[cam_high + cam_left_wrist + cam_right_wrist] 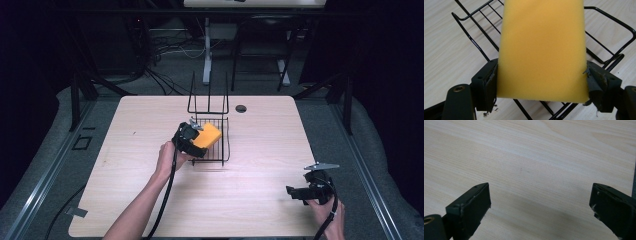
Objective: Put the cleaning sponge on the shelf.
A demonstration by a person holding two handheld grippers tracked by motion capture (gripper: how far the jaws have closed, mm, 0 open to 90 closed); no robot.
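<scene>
A yellow sponge [208, 135] is held over the black wire rack [222, 150] near the middle of the table. My left gripper [192, 140] is shut on the sponge [541, 50], its two jaws pressing the near end from both sides, with the rack's wires [474, 40] below and behind. My right gripper [295, 192] rests low at the table's front right, held by a hand, apart from the rack. Its jaws stand wide open over bare wood [536, 170], with nothing between them.
The rack has a tall upright wire back [207, 97] toward the far side. A small round hole [241, 108] lies in the tabletop behind it. Cables trail from both grippers toward the near edge. Dark stands and wiring lie on the floor beyond the table.
</scene>
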